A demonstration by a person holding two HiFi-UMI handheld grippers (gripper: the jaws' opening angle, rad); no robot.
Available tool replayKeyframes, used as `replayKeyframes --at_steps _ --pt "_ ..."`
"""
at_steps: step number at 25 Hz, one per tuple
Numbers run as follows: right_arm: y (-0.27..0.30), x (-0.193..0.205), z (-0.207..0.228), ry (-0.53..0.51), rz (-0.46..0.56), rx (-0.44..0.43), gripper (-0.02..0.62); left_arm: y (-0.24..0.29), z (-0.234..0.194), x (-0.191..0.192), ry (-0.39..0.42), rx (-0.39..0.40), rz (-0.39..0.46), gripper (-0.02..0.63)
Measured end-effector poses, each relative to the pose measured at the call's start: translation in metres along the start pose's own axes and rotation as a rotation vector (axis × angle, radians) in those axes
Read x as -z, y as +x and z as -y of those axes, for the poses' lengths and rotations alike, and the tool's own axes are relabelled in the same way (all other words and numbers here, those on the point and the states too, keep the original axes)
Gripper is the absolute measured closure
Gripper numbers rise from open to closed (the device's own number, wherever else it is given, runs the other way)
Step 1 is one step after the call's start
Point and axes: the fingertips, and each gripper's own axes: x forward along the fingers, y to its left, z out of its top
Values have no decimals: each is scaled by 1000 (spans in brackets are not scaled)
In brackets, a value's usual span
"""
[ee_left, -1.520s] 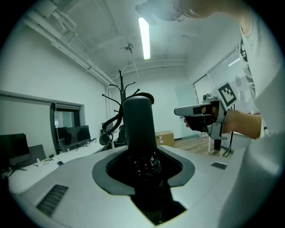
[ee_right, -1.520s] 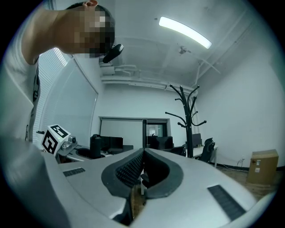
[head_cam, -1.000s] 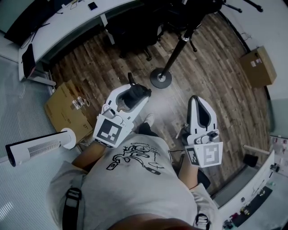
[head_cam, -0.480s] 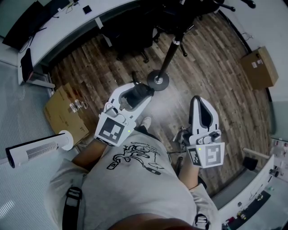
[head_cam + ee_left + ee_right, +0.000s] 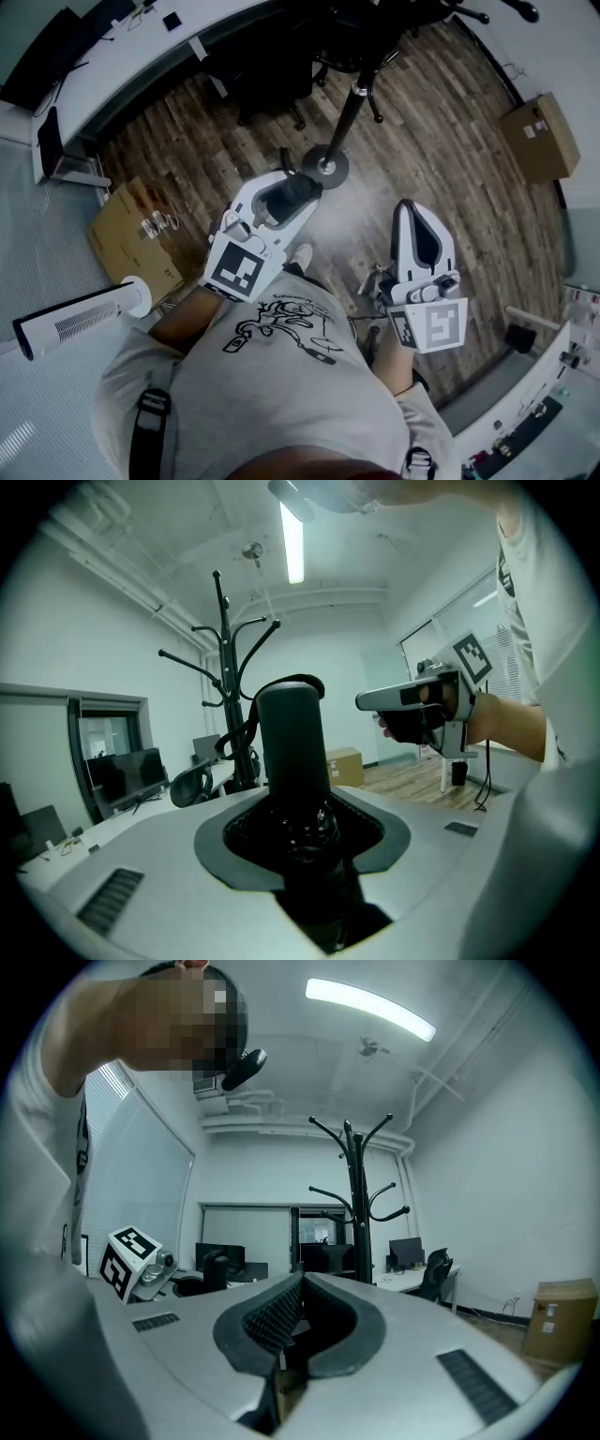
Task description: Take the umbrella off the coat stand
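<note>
**Reporter:** Where is the umbrella at this moment?

**Me:** In my left gripper [image 5: 278, 204]. The folded umbrella [image 5: 291, 747] sits between its jaws, which stand partly apart and are closed round the dark bundle near one end. The rest points forward, away from me. A dark strap [image 5: 236, 728] loops loose from its far end. The coat stand [image 5: 225, 658] rises behind it, apart. No hook I can see carries anything, so I judge the umbrella already off.

**Reporter:** Why hold it that way?

**Me:** Gripped by the thick bundle rather than the strap, it should not swing. Pointing ahead, it is clear of my body and of the stand's arms.

**Reporter:** And the other hand?

**Me:** My right gripper [image 5: 413, 211] has its jaws pressed together on nothing. It rides beside the left over the wooden floor [image 5: 450, 150], near the stand's round base [image 5: 325, 166]. I reckon it is simply spare, as one gripper is enough for so light a load.
</note>
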Motion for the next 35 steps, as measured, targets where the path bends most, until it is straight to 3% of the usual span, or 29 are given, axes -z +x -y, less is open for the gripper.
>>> replayKeyframes --at_steps 9,23,28,35 --pt "68 -5 -4 30 -34 -80 585 33 -44 17 -7 21 0 419" --pt "207 1 -52 234 -150 -293 494 79 -133 49 126 122 -19 419" --pt "242 8 -60 242 -191 -284 475 90 -158 52 210 142 -18 419" --pt "259 4 -55 248 -156 -236 569 101 -180 50 219 174 0 420"
